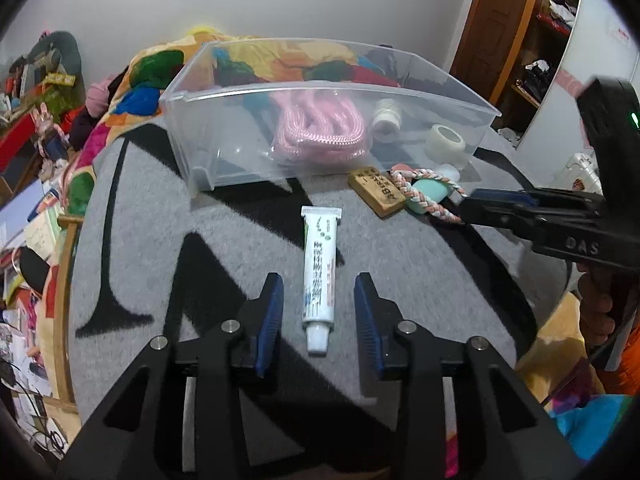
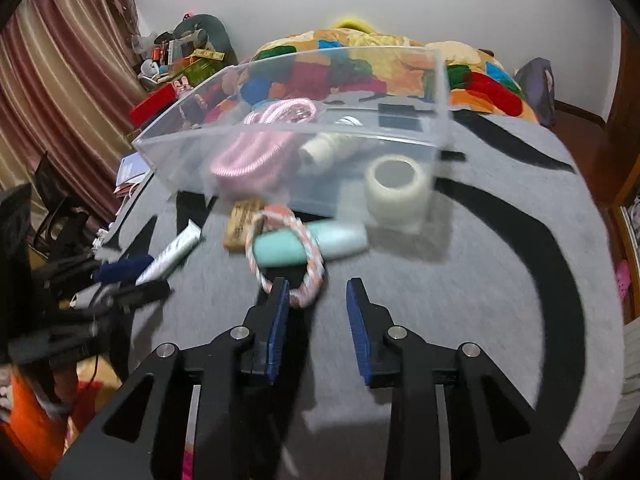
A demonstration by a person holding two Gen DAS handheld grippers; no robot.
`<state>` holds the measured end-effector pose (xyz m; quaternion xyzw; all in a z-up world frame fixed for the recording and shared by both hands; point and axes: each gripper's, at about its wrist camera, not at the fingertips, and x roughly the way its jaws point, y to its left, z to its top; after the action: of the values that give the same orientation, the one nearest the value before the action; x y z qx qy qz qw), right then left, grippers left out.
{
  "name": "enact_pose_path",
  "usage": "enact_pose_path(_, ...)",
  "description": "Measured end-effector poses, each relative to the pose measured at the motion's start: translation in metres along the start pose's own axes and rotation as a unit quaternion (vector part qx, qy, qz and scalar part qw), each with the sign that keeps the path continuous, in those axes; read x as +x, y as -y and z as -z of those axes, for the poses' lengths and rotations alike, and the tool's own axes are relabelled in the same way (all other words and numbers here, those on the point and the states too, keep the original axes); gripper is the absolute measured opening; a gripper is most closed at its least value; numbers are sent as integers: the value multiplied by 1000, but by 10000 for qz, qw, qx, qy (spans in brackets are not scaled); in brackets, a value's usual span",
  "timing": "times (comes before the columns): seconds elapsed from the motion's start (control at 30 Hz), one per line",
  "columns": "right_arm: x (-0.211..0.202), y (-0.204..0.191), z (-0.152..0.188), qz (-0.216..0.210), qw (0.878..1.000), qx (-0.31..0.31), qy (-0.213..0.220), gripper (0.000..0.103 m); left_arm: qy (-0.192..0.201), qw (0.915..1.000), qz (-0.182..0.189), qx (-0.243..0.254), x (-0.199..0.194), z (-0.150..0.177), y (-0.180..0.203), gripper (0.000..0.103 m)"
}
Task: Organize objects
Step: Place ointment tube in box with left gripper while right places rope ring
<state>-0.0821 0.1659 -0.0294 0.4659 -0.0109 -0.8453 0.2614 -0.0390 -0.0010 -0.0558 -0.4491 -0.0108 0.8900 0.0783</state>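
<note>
A clear plastic bin (image 1: 188,98) (image 2: 440,92) stands on the grey table and holds a pink rope (image 1: 316,128) (image 2: 256,148), a small white bottle (image 1: 386,120) (image 2: 328,146) and a roll of clear tape (image 1: 445,141) (image 2: 396,188). A white tube (image 1: 318,276) (image 2: 172,256) lies between the open fingers of my left gripper (image 1: 319,292). A wooden block (image 1: 376,190) (image 2: 242,222), a braided ring (image 1: 404,188) (image 2: 256,264) and a mint bottle (image 1: 426,194) (image 2: 280,250) lie in front of the bin. My right gripper (image 2: 318,300) is open just before the braided ring; it also shows in the left wrist view (image 1: 476,202).
The round table has a grey cloth with black shapes (image 1: 140,208) (image 2: 500,240). A colourful blanket (image 1: 148,72) (image 2: 480,76) lies behind the bin. Cluttered shelves (image 1: 24,92) stand at the left, a wooden door (image 1: 492,28) at the right.
</note>
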Motion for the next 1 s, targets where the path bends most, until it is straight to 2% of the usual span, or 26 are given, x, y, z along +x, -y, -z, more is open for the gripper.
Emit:
enact_pose_path(0.07,7,-3,-3,-89,10000,12,-1,26,71,9999,-85,24,3,-1,3,37)
enact_pose_path(0.13,11,-7,-3,-44,10000,-20,31,8,159,9995,-243,123,4,0,8,33)
enact_pose_path(0.27,-2,-12,2,-152,9997,-102,181,7,228,9989,-320,241,4,2,13,15)
enact_pose_path(0.33,-11,-18,8,-204,9992,-290,193,7,213,9990,-315,216,4,3,12,15)
enact_pose_path(0.43,-19,-22,21,-49,9982,-591,23,7,191,9991,-335,157,3,2,9,15)
enact_pose_path(0.57,-22,-10,37,91,9975,-652,-239,7,200,9992,-326,94,1,6,6,15)
enact_pose_path(0.67,-29,-2,41,69,9974,-669,-276,7,210,9992,-314,89,0,8,6,15)
enact_pose_path(0.7,-32,-2,41,95,9973,-677,-265,9,213,9993,-304,75,0,8,6,15)
enact_pose_path(0.77,-32,-4,36,87,9972,-700,-242,19,221,9993,-289,45,1,7,6,15)
enact_pose_path(0.83,-30,-10,31,-30,9973,-704,-191,48,229,9993,-285,36,1,7,5,15)
enact_pose_path(0.9,-24,-16,26,-143,9976,-664,-160,54,234,9993,-275,25,1,7,5,15)
enact_pose_path(1.0,-12,-29,20,-249,9969,-714,-236,54,238,9994,-239,-19,1,7,3,15)
